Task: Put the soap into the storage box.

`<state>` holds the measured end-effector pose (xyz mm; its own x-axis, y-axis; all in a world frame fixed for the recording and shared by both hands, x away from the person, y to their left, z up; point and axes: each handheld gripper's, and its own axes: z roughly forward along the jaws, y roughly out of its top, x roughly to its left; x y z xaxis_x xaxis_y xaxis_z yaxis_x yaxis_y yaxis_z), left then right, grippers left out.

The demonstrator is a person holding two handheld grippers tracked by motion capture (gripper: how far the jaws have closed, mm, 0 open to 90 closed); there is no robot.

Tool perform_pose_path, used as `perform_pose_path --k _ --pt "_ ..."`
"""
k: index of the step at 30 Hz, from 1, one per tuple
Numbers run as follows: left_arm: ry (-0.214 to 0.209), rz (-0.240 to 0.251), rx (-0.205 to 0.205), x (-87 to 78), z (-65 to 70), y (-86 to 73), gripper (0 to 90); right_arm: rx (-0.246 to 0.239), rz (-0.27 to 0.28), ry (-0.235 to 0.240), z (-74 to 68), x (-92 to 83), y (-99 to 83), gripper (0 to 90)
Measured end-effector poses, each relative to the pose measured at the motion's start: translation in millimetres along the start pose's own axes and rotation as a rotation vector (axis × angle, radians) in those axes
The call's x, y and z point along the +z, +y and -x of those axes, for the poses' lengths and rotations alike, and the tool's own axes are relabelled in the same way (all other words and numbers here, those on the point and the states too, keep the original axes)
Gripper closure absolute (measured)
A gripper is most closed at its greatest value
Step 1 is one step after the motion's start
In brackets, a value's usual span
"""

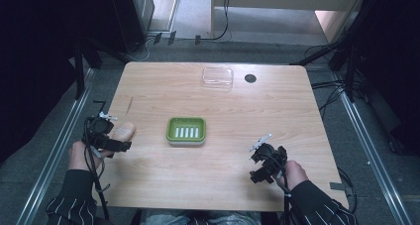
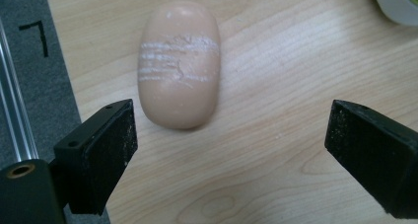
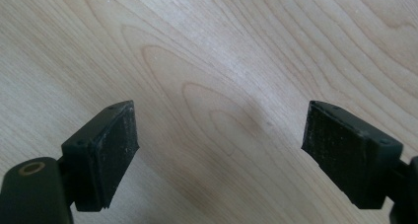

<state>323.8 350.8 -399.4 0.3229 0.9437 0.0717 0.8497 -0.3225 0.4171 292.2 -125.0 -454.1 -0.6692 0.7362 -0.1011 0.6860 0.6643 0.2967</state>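
Observation:
A peach oval soap bar (image 1: 124,130) with white scrape lines lies on the wooden table (image 1: 223,101) near its left edge. My left gripper (image 1: 115,135) is open right behind it. In the left gripper view the soap bar (image 2: 179,66) lies just ahead of the wide-apart jaws, nearer the left one, and my left gripper (image 2: 229,130) touches nothing. A green soap dish (image 1: 186,120) with white ribs sits mid-table. My right gripper (image 1: 255,167) hovers open over bare wood at the front right, and in its own view my right gripper (image 3: 219,128) holds nothing.
A clear plastic lid (image 1: 217,77) and a small black disc (image 1: 250,78) lie at the table's far edge. A corner of the soap dish (image 2: 394,4) shows at the upper right. The table's left edge (image 2: 59,61) runs close by the soap.

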Motion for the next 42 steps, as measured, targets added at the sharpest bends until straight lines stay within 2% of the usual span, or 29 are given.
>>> perform_pose_path --k 4,12,25,36,42 --pt "-0.007 0.002 0.001 1.1 -0.4 5.3 6.4 0.0 0.0 -0.001 1.0 -0.1 -2.0 14.3" --pt "-0.032 -0.025 0.023 12.7 -4.0 17.5 6.4 -0.001 -0.005 -0.003 -0.1 0.6 -0.2 14.3" --pt "-0.067 -0.056 -0.001 30.8 -23.8 30.6 6.4 -0.012 -0.007 -0.007 -1.0 2.3 2.7 14.3" --pt "-0.06 -0.088 0.008 44.6 -26.0 39.6 7.0 -0.003 -0.009 -0.009 -0.4 1.5 1.0 14.3" --pt "-0.059 -0.129 0.0 57.3 -31.1 43.5 7.6 -0.007 -0.009 -0.007 0.2 1.6 0.8 14.3"
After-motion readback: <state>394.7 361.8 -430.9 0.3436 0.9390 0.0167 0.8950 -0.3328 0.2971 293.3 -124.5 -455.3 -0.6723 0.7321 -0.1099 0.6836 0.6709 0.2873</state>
